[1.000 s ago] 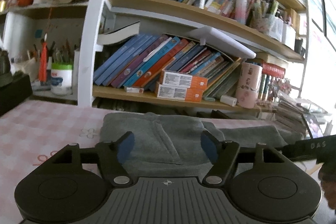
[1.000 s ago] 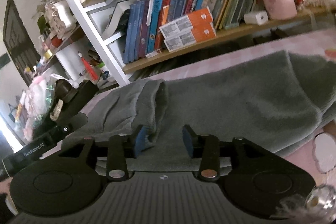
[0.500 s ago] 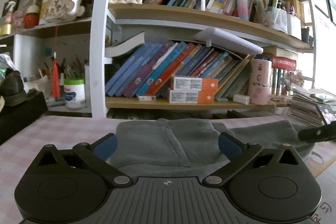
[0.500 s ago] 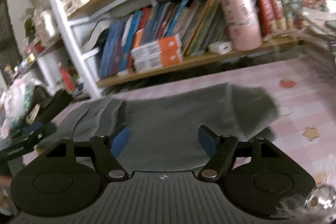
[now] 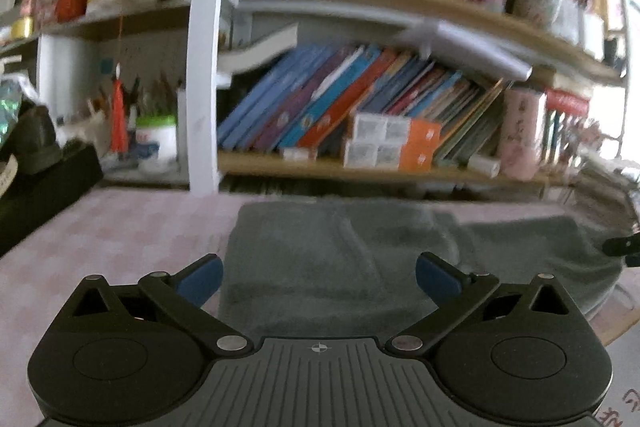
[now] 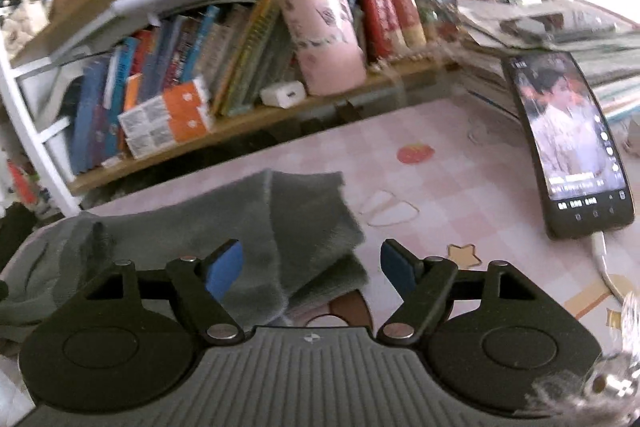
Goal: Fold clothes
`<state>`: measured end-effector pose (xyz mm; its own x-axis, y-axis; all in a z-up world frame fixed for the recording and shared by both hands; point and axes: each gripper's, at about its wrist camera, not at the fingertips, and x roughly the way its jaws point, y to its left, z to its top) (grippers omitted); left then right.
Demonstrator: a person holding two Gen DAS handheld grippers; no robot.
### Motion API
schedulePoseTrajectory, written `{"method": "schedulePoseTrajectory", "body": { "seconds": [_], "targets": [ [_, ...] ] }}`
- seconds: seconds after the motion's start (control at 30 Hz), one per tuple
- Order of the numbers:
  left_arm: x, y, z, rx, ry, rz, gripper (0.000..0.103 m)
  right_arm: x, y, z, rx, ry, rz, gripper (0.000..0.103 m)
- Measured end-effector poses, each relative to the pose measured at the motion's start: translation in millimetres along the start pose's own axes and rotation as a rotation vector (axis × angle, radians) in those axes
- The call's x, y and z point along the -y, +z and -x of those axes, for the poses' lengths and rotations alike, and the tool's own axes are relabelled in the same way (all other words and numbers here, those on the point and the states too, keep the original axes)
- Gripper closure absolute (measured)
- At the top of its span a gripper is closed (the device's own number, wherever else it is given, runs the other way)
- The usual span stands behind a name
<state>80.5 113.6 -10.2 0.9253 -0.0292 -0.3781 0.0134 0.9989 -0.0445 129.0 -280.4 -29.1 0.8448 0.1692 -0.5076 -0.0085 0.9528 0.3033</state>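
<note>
Clearly the grey garment (image 5: 340,259) is soft, limp fleece, lying folded mid-bench towards the shelf-side edge. Both the left claw (image 5: 318,277) and right claw (image 6: 312,267) gape wide, empty. I'd pinch the doubled end (image 6: 316,223).

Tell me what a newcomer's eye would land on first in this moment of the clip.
Probably the grey garment, lying folded on the pink checked tablecloth straight ahead of both grippers, whose blue-padded jaws stand wide open with nothing held. Next, the lit phone propped at the right of the right wrist view, its screen playing a video. Behind everything, the crowded bookshelf with leaning books and two orange-and-white boxes.
</note>
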Motion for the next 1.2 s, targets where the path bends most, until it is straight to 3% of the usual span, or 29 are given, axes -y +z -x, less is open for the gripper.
{"method": "schedulePoseTrajectory", "body": {
  "seconds": [0.33, 0.43, 0.5, 0.57, 0.6, 0.7, 0.87, 1.03, 1.07, 1.1, 1.2],
  "targets": [
    [0, -3, 9, 0.054, -0.028, -0.003, 0.000, -5, -7, -11, -0.070, 0.014, 0.029, 0.036],
    [3, -3, 10, 0.064, -0.034, -0.020, 0.000, -8, -7, -12, -0.066, 0.007, 0.059, 0.054],
    [4, -3, 10, 0.065, -0.036, -0.026, 0.000, -9, -7, -13, -0.058, 0.038, 0.060, 0.072],
    [4, -2, 10, 0.065, -0.038, -0.022, 0.000, -11, -6, -6, 0.000, 0.080, 0.070, 0.087],
    [3, -2, 10, 0.066, -0.039, -0.017, 0.000, -13, -5, 0, 0.040, 0.105, 0.074, 0.089],
    [1, -2, 10, 0.063, -0.042, -0.006, 0.000, -16, -2, 14, 0.149, 0.192, 0.058, 0.090],
    [1, -3, 10, 0.063, -0.044, -0.003, 0.000, -12, -2, 6, 0.092, 0.153, 0.016, 0.089],
    [1, -2, 10, 0.063, -0.045, -0.001, 0.000, 6, -3, 0, 0.011, 0.121, -0.121, 0.070],
    [0, -2, 10, 0.063, -0.046, 0.001, 0.000, 9, -4, -1, -0.006, 0.114, -0.139, 0.058],
    [0, -2, 10, 0.063, -0.047, 0.002, 0.000, 11, -4, -1, -0.028, 0.116, -0.156, 0.052],
    [0, -2, 10, 0.063, -0.048, 0.005, 0.000, 16, -7, -1, -0.070, 0.123, -0.192, 0.052]
  ]
}}
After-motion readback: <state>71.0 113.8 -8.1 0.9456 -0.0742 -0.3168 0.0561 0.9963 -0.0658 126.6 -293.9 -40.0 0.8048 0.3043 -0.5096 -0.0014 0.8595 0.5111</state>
